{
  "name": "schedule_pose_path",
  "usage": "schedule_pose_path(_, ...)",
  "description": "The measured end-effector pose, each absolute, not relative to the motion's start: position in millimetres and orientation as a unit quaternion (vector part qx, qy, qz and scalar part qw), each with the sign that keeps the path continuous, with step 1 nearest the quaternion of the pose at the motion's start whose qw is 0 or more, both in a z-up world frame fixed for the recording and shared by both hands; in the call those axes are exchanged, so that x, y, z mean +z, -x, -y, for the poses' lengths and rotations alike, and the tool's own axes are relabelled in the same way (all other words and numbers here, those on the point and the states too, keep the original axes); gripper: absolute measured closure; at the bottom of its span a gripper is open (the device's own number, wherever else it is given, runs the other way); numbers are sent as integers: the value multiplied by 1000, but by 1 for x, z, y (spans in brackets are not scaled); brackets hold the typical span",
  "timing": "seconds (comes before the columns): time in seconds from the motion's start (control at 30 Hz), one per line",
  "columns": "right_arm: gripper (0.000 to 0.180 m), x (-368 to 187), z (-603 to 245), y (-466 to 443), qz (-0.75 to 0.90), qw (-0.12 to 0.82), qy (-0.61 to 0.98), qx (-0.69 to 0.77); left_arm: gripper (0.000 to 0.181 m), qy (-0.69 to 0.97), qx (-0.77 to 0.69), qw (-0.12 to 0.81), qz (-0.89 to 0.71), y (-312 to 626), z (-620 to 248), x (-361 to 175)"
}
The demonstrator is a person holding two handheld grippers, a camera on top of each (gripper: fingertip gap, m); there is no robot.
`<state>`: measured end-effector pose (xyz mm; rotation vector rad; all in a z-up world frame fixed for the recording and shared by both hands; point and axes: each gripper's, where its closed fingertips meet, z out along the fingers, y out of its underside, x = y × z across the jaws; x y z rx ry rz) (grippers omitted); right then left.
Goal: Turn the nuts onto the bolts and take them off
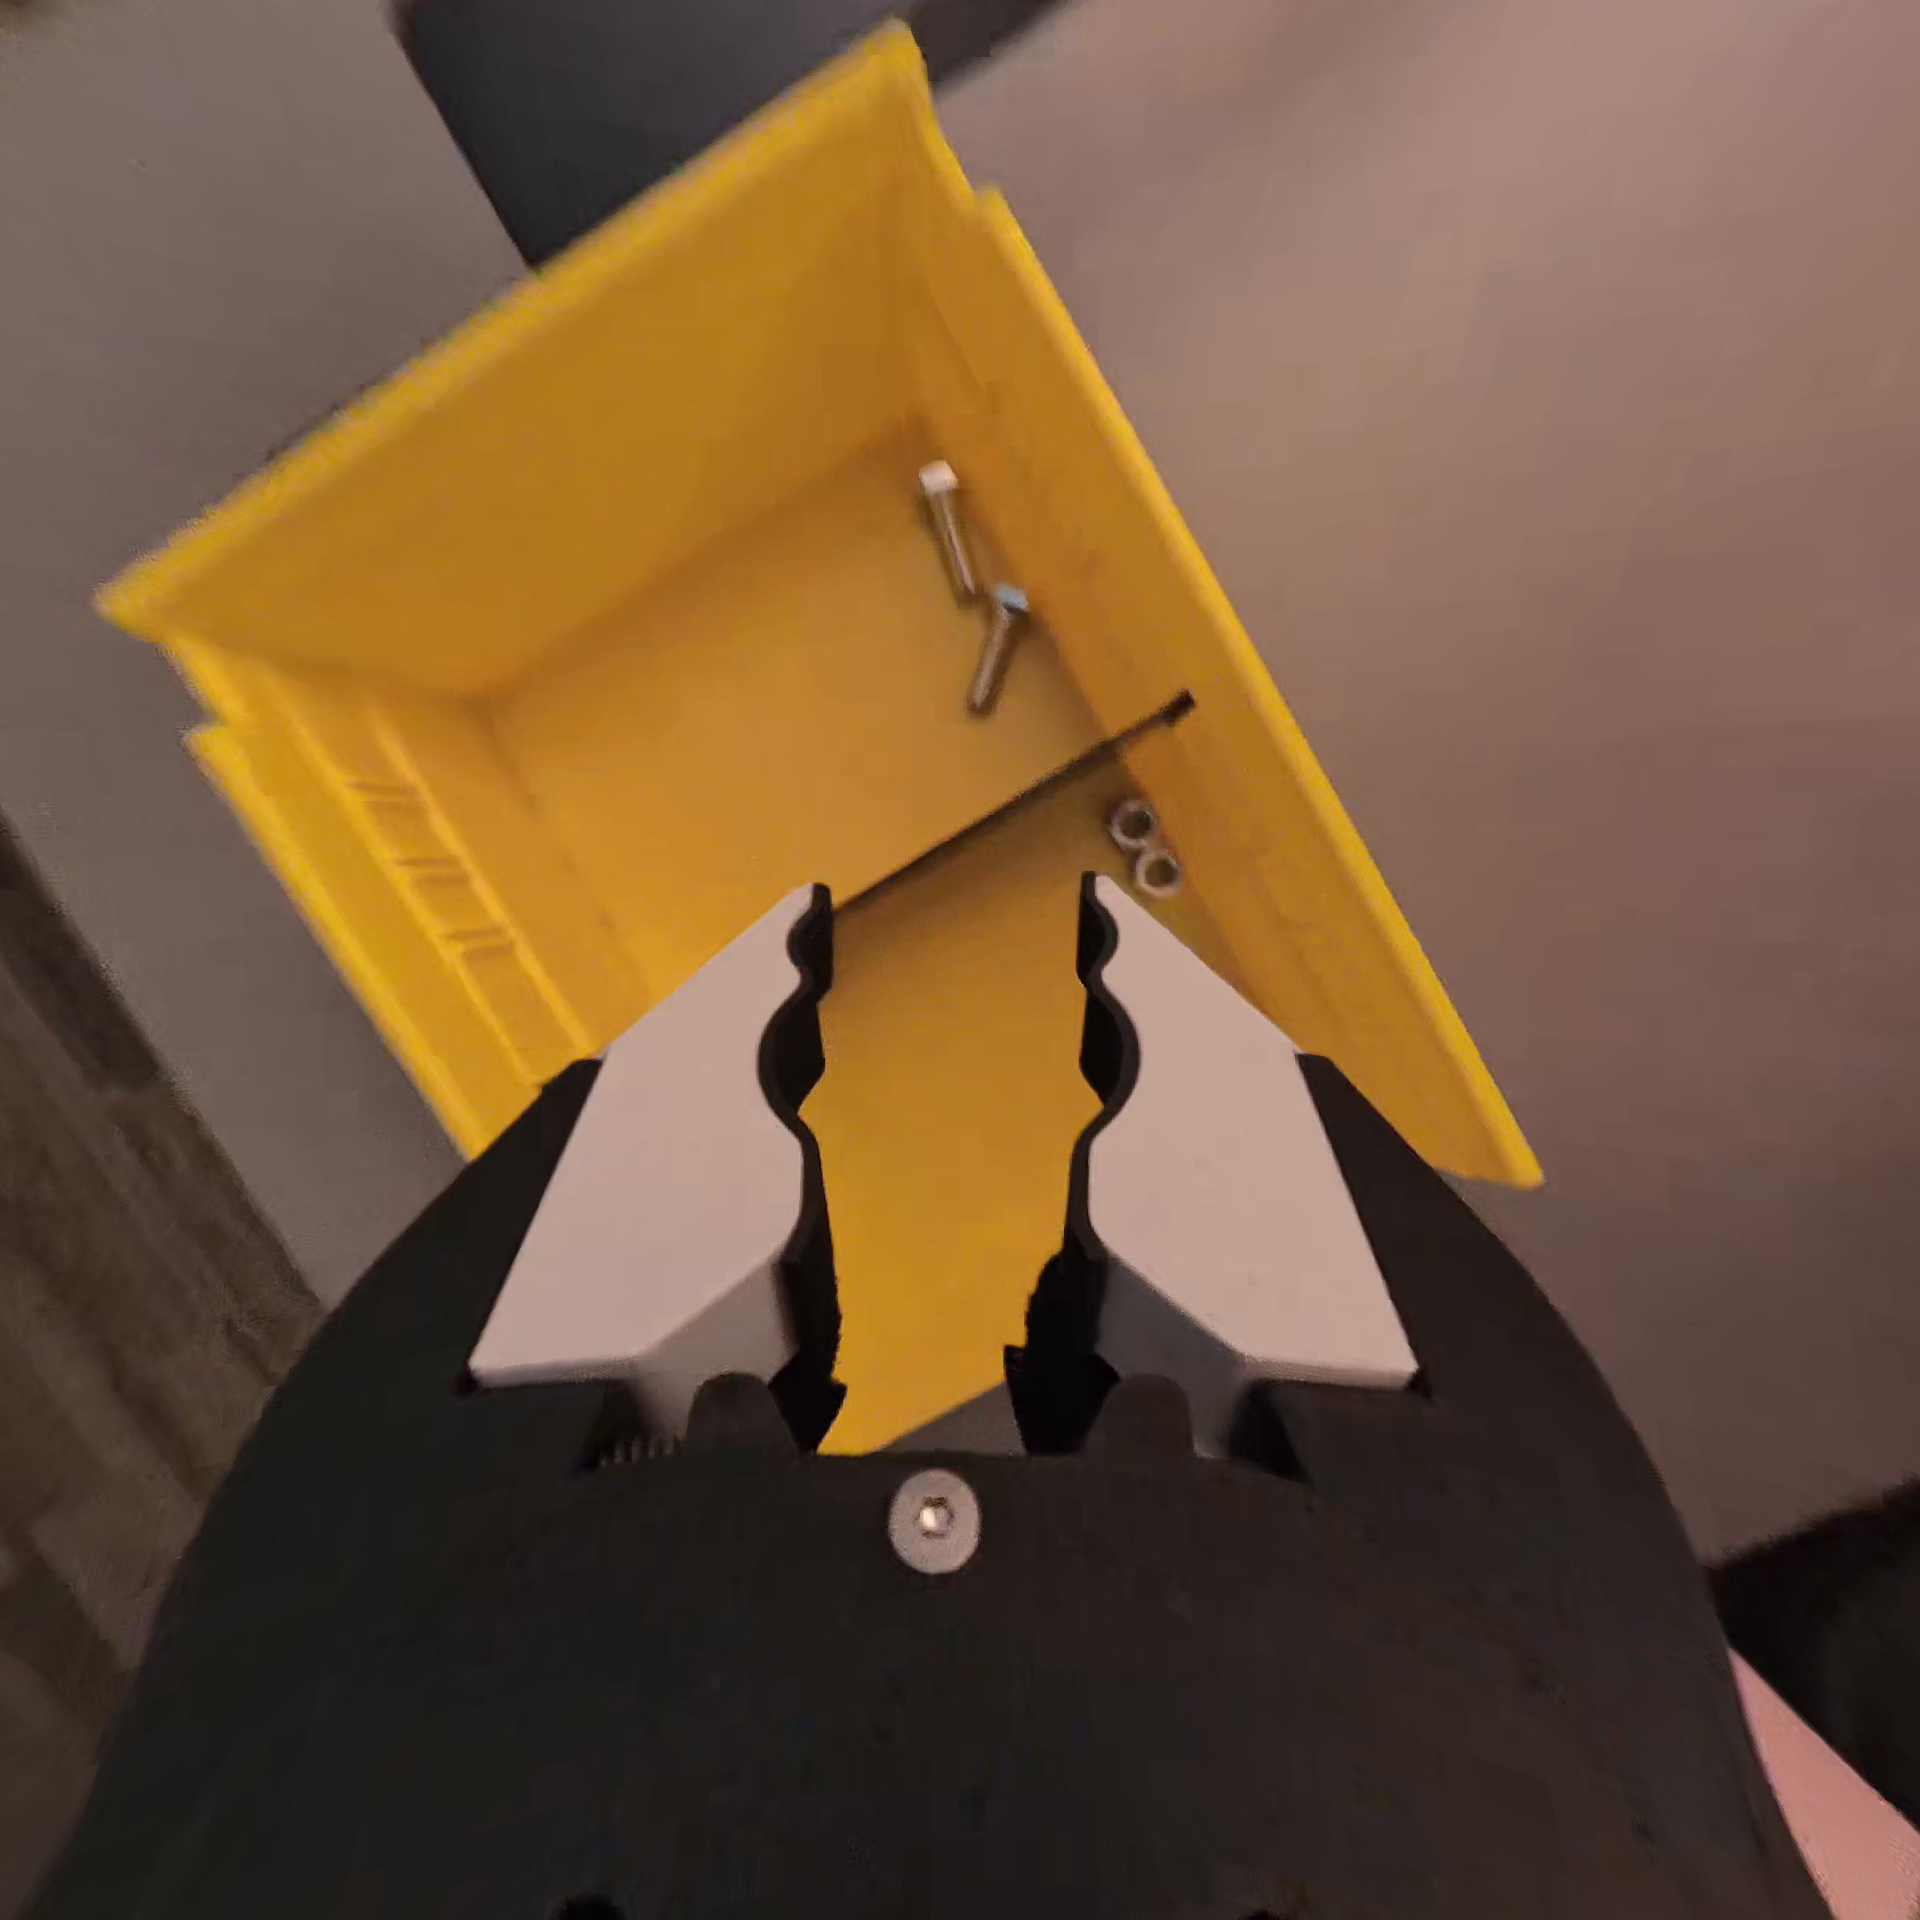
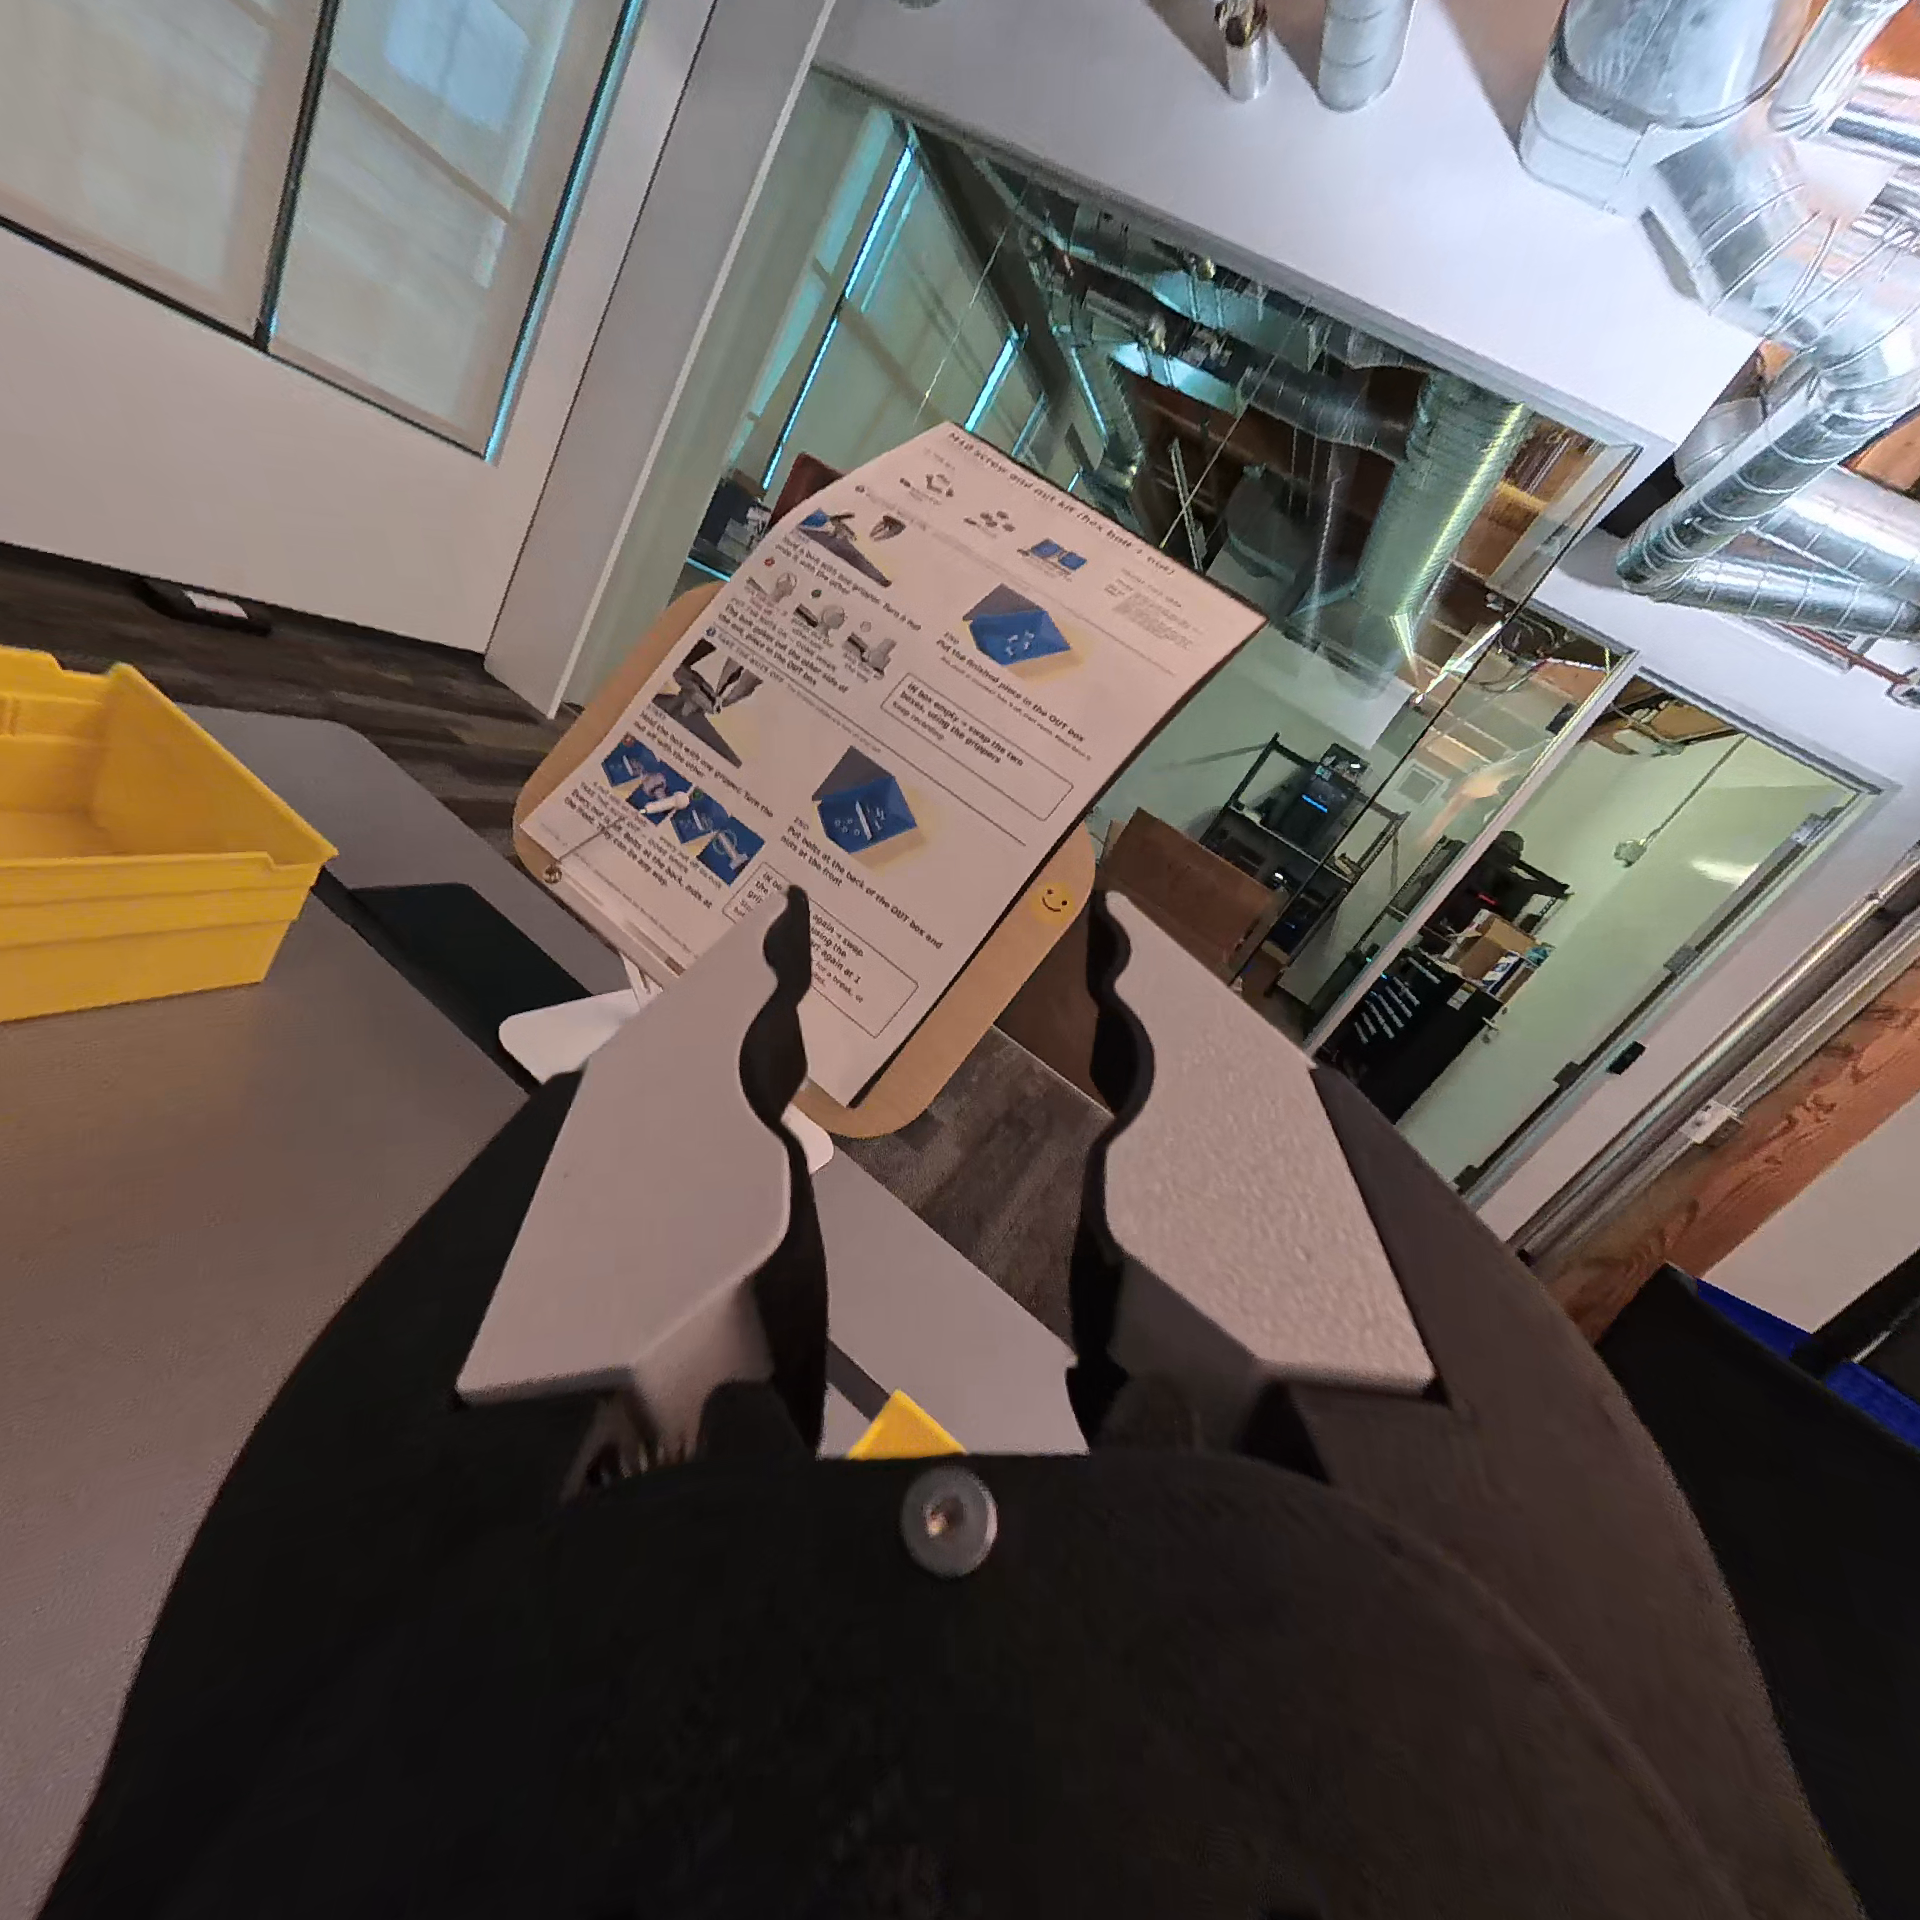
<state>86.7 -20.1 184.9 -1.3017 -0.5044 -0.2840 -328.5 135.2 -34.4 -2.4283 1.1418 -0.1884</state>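
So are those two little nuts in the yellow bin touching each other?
Touching, it seems. In the left wrist view the two nuts sit side by side with no yellow showing between them, in the bin corner before the divider, though the picture is slightly blurred.

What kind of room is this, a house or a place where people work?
Probably a workplace, like an office lab. Shiny air ducts run along the ceiling, glass walls divide the rooms, and an instruction sheet stands on a grey table beside a yellow bin.

Printed instruction sheet (image 2: 883, 717) on tan board (image 2: 977, 1049) w/ smiley sticker (image 2: 1056, 901), silver ceiling ducts (image 2: 1704, 156) overhead.
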Motion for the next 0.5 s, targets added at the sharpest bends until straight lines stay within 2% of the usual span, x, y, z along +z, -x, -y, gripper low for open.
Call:
schedule_pose_path(0.23, 127, 177, 12, -82, 242, 749, 605, -119, 144, 857, -72, 109, -498, 333, -99, -70)
schedule_pose_path(0.4, 127, 170, 7, -83, 244, 741, 614, -119, 139, 830, -119, 57, -542, 326, -87, -93)
schedule_pose_path(0.5, 126, 167, 5, -84, 246, 735, 619, -124, 142, 825, -144, 20, -546, 322, -86, -108)
